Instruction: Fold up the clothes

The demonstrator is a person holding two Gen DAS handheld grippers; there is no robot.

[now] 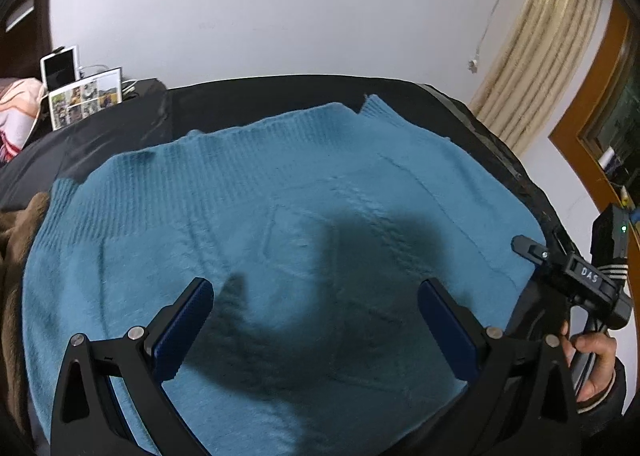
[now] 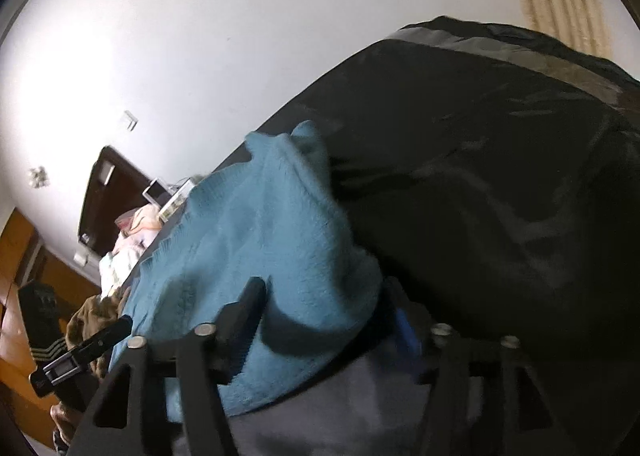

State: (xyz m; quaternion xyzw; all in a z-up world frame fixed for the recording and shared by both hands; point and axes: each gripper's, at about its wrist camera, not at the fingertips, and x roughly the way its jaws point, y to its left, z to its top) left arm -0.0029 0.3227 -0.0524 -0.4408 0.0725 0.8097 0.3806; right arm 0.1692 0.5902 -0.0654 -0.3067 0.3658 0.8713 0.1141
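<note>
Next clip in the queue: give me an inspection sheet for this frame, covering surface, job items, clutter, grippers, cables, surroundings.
Surface: black cloth-covered table, shiny and creased on the right side.
Job's things: blue knit sweater spread flat; its right edge is bunched.
Clutter: brown garment at the left edge; tablet and photo sheet at the far left.
Grippers: left gripper open above the sweater, holding nothing; right gripper at the bunched edge, fabric between its fingers, grip not clear.
Cables: white leads beside the photo sheet.
Surroundings: white wall, beige curtain, wooden frame.
</note>
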